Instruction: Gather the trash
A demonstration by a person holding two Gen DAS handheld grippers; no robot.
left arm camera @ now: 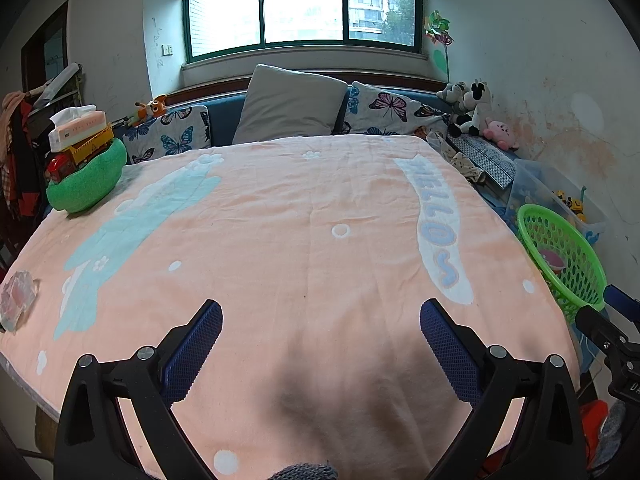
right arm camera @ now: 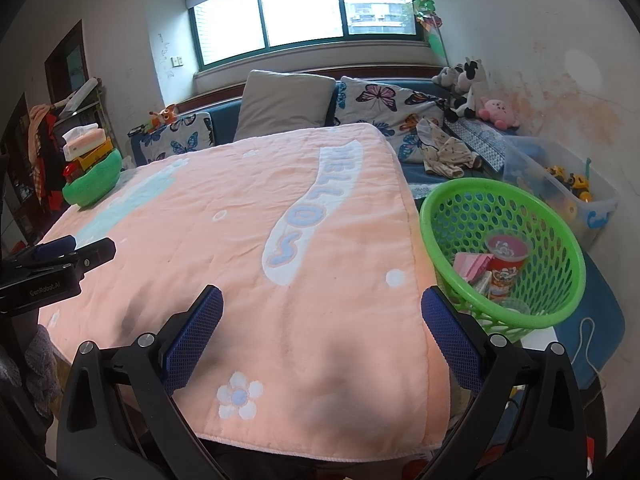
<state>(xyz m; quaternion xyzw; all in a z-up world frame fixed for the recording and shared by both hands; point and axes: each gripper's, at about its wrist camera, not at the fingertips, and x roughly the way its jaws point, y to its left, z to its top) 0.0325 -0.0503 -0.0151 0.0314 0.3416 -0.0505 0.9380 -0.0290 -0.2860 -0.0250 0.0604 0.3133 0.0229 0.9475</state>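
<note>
A crumpled clear-and-pink wrapper (left arm camera: 16, 300) lies at the far left edge of the pink blanket-covered table (left arm camera: 304, 240). A green perforated basket (right arm camera: 500, 256) stands off the table's right edge; it holds a red snack cup (right arm camera: 506, 256) and pink wrappers (right arm camera: 472, 265). The basket also shows in the left wrist view (left arm camera: 560, 256). My left gripper (left arm camera: 320, 320) is open and empty above the table's near middle. My right gripper (right arm camera: 322, 308) is open and empty over the table's near right part, just left of the basket.
A green bowl-shaped cushion (left arm camera: 86, 184) with a toy truck and a tissue box sits at the table's far left corner. Pillows (left arm camera: 288, 104) and plush toys (left arm camera: 470, 108) line the sofa behind. A clear toy bin (right arm camera: 560, 184) stands at the right wall.
</note>
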